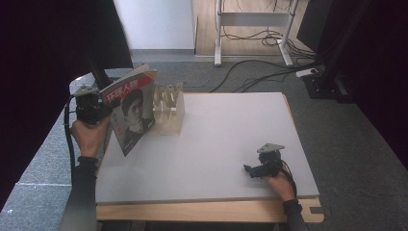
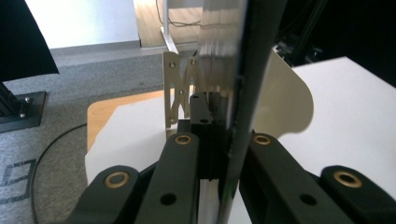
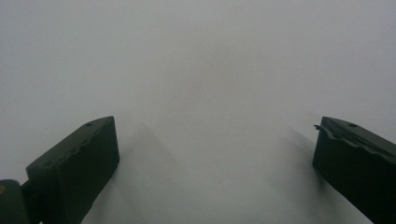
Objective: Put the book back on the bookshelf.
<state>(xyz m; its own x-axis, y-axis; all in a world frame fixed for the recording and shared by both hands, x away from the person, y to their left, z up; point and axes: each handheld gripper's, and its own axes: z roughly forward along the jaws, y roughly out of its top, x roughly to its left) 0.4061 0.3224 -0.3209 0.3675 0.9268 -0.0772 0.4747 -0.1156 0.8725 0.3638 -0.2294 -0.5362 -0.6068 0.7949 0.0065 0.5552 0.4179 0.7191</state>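
Observation:
A magazine (image 1: 131, 109) with a red title band and a portrait on its cover is held upright above the table's far left corner. My left gripper (image 1: 91, 108) is shut on its left edge; in the left gripper view the magazine (image 2: 233, 93) runs edge-on between the jaws, clamped at my left gripper (image 2: 219, 135). Just right of the magazine stands a pale wooden slotted rack (image 1: 169, 109), also seen past the jaws as the rack (image 2: 180, 91). My right gripper (image 1: 251, 169) rests low on the white table top near the front right, and its jaws stand wide apart over bare white surface, my right gripper (image 3: 215, 158) holding nothing.
The white board (image 1: 216, 144) lies on a wooden table with its front edge near me. Grey carpet, cables and a desk frame (image 1: 250, 29) lie beyond the table. Dark curtains hang at left and right.

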